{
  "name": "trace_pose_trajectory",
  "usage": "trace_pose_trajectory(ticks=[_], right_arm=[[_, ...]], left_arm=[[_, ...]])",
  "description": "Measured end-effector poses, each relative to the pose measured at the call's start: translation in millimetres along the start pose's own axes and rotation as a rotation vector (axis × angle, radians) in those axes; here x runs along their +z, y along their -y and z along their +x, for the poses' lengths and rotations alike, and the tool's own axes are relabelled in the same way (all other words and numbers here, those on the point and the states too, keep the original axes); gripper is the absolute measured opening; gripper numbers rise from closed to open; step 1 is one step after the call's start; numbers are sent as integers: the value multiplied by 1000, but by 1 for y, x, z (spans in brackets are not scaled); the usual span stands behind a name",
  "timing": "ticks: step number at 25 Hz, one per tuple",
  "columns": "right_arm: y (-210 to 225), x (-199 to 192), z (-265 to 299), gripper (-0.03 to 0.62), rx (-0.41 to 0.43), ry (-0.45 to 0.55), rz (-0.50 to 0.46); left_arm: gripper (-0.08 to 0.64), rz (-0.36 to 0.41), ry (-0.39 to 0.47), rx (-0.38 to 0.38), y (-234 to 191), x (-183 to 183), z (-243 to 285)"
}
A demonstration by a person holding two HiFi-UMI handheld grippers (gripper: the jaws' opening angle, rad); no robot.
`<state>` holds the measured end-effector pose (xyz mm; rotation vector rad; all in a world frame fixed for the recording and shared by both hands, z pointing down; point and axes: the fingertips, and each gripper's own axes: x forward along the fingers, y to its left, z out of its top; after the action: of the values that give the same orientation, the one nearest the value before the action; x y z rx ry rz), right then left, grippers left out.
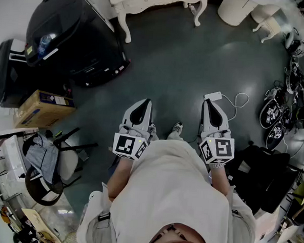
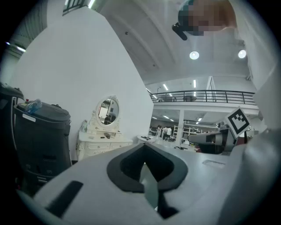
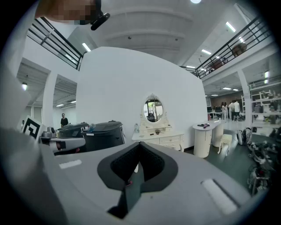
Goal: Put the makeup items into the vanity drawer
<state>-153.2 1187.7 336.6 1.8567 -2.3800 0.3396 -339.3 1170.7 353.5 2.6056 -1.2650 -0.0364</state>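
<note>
Out in front of your body, the left hand-held gripper [image 1: 142,105] and right hand-held gripper [image 1: 212,107] are both closed tight and empty, apparently a travelling posture. The vanity [image 3: 159,139] stands well away across the floor; the items on its top are too small to identify.

Two grippers are held side by side over the dark floor [image 1: 170,68]. The left gripper [image 1: 145,102] and the right gripper [image 1: 208,102] are both pointed away from the person, with jaws drawn together. The white legs of the vanity [image 1: 129,9] are seen at the floor's top edge. Black bins [image 1: 70,31] and a cardboard box [image 1: 42,109] are set along the left edge. A white charger [image 1: 213,95] is laid just ahead of the right gripper.
</note>
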Motion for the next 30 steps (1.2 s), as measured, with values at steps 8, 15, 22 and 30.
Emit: trace_pose_trajectory(ticks=[8, 15, 22, 30], right_arm=[[32, 5, -6, 8, 25, 25, 6], [65, 7, -5, 8, 81, 39, 10], [103, 9, -10, 8, 128, 70, 40], [139, 7, -2, 8, 99, 42, 65]], left_arm=[[5, 15, 10, 13, 35, -2, 20], [5, 43, 12, 73, 58, -5, 43], [5, 39, 18, 109, 89, -17, 68], [5, 37, 13, 94, 98, -15, 102]])
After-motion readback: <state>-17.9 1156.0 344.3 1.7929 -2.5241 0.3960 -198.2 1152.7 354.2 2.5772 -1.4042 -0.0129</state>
